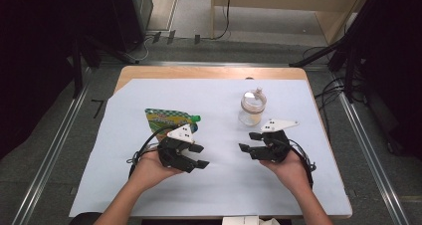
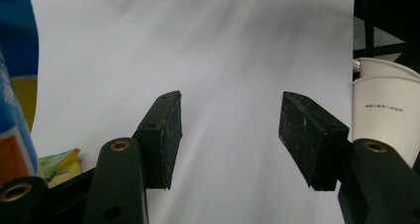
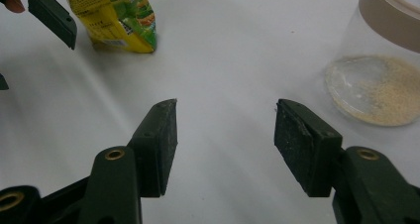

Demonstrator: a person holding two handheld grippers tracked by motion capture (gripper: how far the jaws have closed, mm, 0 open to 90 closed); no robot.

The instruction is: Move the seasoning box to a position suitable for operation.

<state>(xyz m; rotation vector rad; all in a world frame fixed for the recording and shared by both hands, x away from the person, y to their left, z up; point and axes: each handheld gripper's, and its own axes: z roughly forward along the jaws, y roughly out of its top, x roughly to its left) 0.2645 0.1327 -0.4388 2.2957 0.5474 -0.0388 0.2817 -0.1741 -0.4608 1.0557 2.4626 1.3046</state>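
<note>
Left to right, high view: green-and-yellow printed plastic spout pouch with green cap [image 1: 169, 119] lying flat on white sheet over wooden table [image 1: 214, 71], about 9 o'clock of centre. Black hand-held left gripper [image 1: 200, 156] just below pouch at its 6 o'clock, jaws apart, nothing between, pads [image 2: 163, 135] over bare sheet. Black right gripper [image 1: 246, 143] across the gap at 3 o'clock of the left one, jaws facing it, likewise spread and empty, pads [image 3: 304, 142] clear. Clear glass jar with tan lid [image 1: 252, 107] upright at 12 o'clock of right gripper, near but apart; pale granules in its bottom. White paper cup [image 2: 384, 110] off sheet edge at 3 o'clock in left gripper view.
</note>
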